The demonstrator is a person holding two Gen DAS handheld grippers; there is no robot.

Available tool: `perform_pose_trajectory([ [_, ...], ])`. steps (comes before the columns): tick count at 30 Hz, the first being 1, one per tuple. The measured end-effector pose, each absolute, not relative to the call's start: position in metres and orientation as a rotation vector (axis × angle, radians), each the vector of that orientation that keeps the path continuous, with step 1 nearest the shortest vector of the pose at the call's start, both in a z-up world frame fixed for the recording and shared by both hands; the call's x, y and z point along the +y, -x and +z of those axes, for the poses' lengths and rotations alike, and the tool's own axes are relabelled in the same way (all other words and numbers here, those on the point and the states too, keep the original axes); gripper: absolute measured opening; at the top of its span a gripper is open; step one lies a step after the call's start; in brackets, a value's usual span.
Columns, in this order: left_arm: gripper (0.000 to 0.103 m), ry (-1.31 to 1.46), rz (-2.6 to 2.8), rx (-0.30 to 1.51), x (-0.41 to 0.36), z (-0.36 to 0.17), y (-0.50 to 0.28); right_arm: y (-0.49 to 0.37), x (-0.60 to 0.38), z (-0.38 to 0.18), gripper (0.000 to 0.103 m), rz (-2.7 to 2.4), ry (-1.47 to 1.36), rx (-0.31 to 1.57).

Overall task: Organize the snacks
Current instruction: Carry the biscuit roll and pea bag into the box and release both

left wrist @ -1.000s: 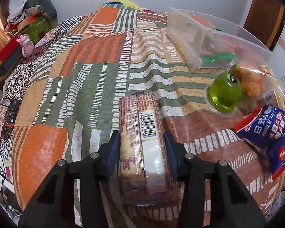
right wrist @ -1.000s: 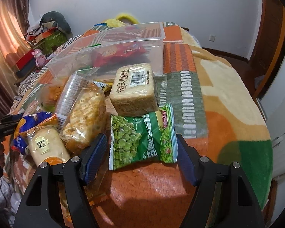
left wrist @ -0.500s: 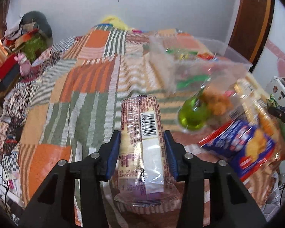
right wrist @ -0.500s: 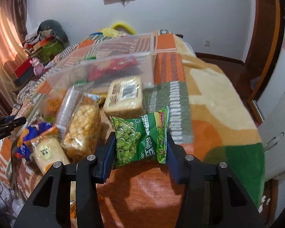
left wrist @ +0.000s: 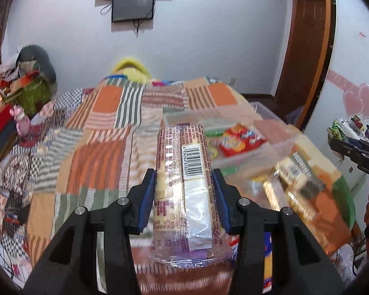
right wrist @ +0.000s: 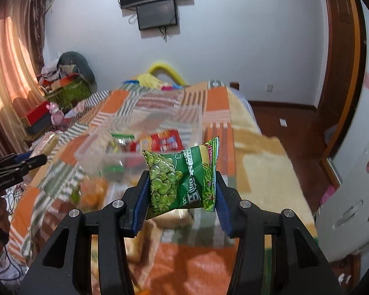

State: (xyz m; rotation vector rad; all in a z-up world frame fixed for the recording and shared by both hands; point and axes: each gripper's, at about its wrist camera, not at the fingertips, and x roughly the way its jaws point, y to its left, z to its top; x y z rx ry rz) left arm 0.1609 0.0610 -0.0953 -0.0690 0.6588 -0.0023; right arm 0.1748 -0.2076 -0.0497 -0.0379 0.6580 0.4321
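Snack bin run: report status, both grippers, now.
Left gripper shut on biscuit sleeve. Right gripper shut on green pea packet. Both clear of the bed; clear bin ahead, path open.

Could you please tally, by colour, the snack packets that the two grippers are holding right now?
Pale packet with brown print and a barcode, in the left gripper: 1
Green pea packet, in the right gripper: 1
Total held: 2
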Motion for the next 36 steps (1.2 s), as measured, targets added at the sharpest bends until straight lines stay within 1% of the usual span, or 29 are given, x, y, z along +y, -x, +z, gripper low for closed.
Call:
perform_pose_trajectory([
  [6, 0.045, 0.067, -0.010, 0.635, 0.056, -0.085, -0.188, -0.194, -0.193, -0.041, 0.045, 0.449, 0.035, 0.627],
  [11, 0.045, 0.079, -0.015, 0.642, 0.054, -0.088, -0.214, -0.215, -0.182, -0.040, 0.045, 0.465, 0.027, 0.633],
  [20, 0.045, 0.086, 0.003, 0.695, 0.048, -0.111, -0.258, -0.251, -0.162, -0.059, 0.045, 0.470, 0.053, 0.704],
  [27, 0.045, 0.053, 0.023, 0.740, 0.044, -0.132, -0.288, -0.272, -0.153, -0.081, 0.045, 0.484, 0.072, 0.797],
  [32, 0.045, 0.078, 0.019, 0.775, 0.046, -0.144, -0.295, -0.270, -0.151, -0.088, 0.048, 0.477, 0.106, 0.805],
  [35, 0.046, 0.076, 0.051, 0.779, 0.047, -0.147, -0.295, -0.269, -0.153, -0.088, 0.048, 0.478, 0.100, 0.809],
  [36, 0.048, 0.078, 0.050, 0.780, 0.047, -0.147, -0.294, -0.268, -0.154, -0.088, 0.049, 0.475, 0.102, 0.812],
])
